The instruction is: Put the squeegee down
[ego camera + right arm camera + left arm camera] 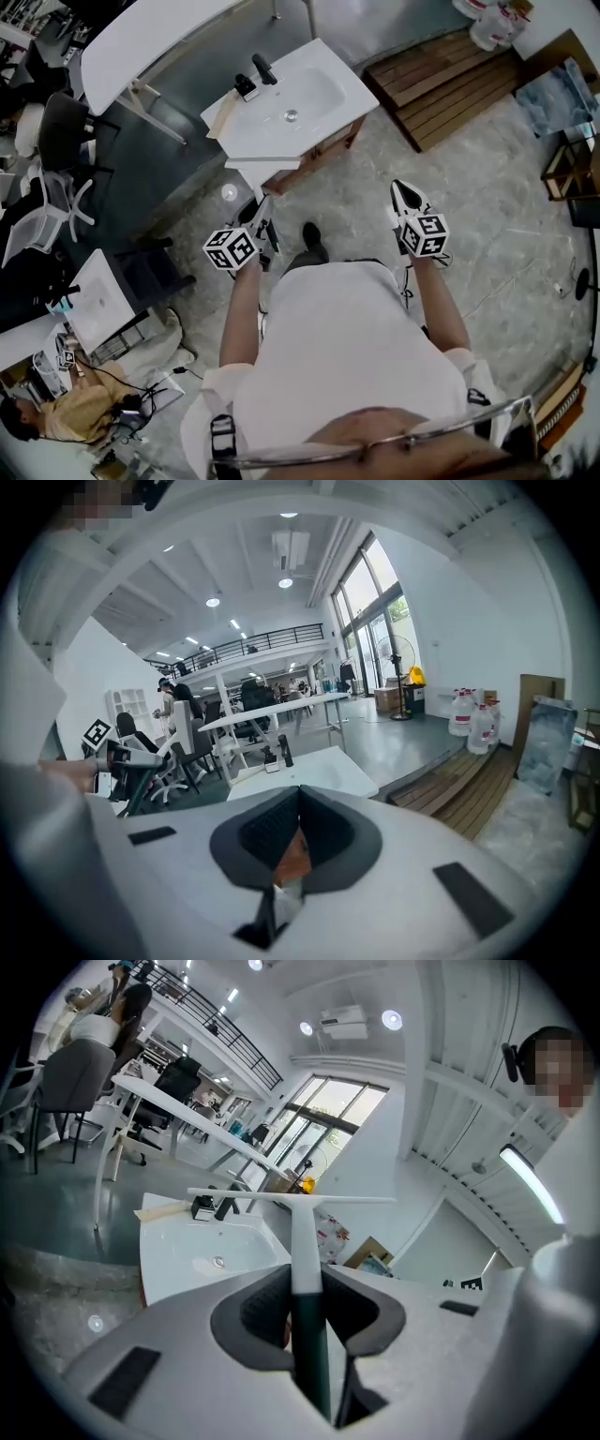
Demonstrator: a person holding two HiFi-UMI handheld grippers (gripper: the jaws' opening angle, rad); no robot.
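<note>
Left gripper (306, 1283) clamps squeegee (302, 1227) handle, blade forward. Washbasin (187, 1246) near edge ahead-left, nearer this hand. Right gripper (298, 801) jaws together, empty.

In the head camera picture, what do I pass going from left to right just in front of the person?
left gripper → black shoe → right gripper

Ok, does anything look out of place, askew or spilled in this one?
Nothing stands out. The squeegee sits straight in the left tool, blade level. The sink ahead looks intact, with no spill visible on it.
</note>
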